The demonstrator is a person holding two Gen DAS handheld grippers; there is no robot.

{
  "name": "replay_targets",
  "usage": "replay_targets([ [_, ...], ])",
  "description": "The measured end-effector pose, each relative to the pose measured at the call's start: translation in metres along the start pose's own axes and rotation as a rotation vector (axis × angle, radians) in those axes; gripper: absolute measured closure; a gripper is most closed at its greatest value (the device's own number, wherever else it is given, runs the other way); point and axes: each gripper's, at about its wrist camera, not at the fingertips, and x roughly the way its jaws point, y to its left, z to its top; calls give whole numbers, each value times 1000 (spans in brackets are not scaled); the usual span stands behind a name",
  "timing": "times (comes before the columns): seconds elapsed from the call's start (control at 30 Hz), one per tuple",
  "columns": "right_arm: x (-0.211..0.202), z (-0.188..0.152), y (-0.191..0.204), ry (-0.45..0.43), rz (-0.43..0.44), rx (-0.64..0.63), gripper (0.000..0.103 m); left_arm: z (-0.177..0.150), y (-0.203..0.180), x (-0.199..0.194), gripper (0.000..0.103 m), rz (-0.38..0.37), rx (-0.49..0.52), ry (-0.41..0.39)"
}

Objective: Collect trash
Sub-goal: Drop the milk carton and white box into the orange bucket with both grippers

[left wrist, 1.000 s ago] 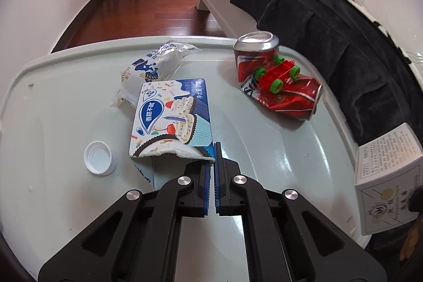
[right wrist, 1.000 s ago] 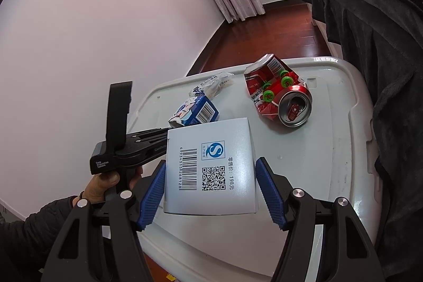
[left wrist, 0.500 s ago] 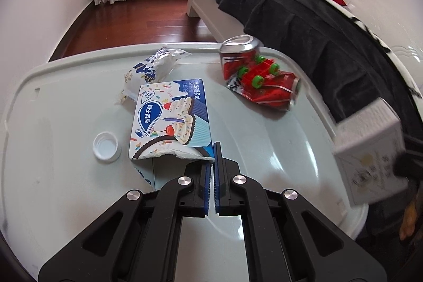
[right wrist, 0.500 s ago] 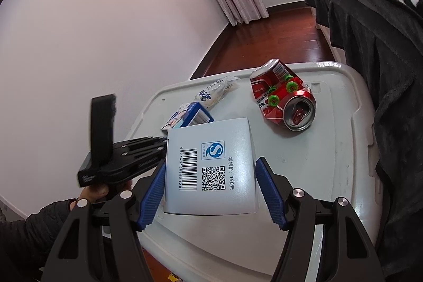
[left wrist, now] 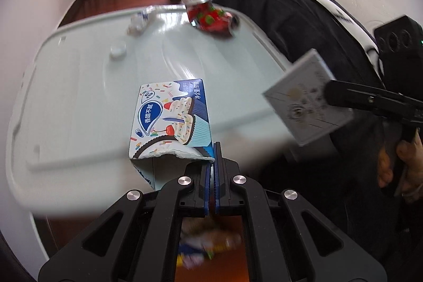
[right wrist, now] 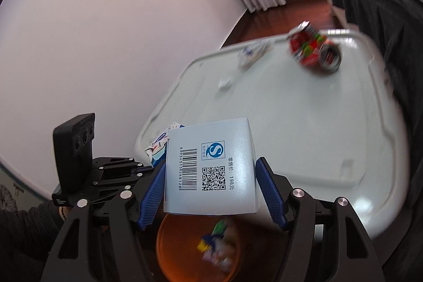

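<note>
- The left claw (left wrist: 212, 165) is pinched shut on the torn edge of the blue cookie box (left wrist: 171, 120), which hangs in the air just off the near rim of the bench (left wrist: 79, 102).
- That box looks empty and light; its thin card is crushed at the torn end, so a pinch on one wall is enough, though it may swing or slip.
- The right claw (right wrist: 211, 189) clamps the white carton (right wrist: 211, 168) across its two side walls, barcode face up; it seems stiff and light, and holding it by flat opposite faces looks secure.
- Below both claws sits an orange bin (right wrist: 171, 255) with some blurred wrappers inside; a drop there looks like the step in hand.
- Farther off on the bench lie a white bottle cap (left wrist: 118, 51), a crumpled wrapper (left wrist: 137, 21) and crushed red cans (left wrist: 211, 19).
- The cans are dented and rigid, best taken across the flattened body; the wrapper is soft and slippery.
</note>
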Motion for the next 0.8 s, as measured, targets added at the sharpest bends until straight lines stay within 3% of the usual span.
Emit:
replay_targets([
  [0.23, 2, -54, 37, 95, 29, -14, 37, -76, -7, -19, 102, -25, -55, 103],
  [0.5, 49, -100, 59, 267, -9, -38, 36, -138, 6, 16, 101, -18, -188, 317],
  [0.57, 69, -109, 64, 323, -31, -56, 32, -150, 13, 32, 101, 10, -231, 392],
  [0.6, 78, -112, 64, 347, -33, -51, 22, -155, 14, 41, 101, 23, -220, 435],
  [0.63, 86, -115, 67, 357, -46, -51, 18, -158, 15, 46, 100, 44, -211, 452],
  [0.73, 96, -118, 71, 369, -67, -73, 14, -165, 23, 59, 97, 73, -245, 526],
  [0.8, 95, -115, 70, 359, -51, -58, 13, -165, 26, 58, 93, 94, -252, 526],
])
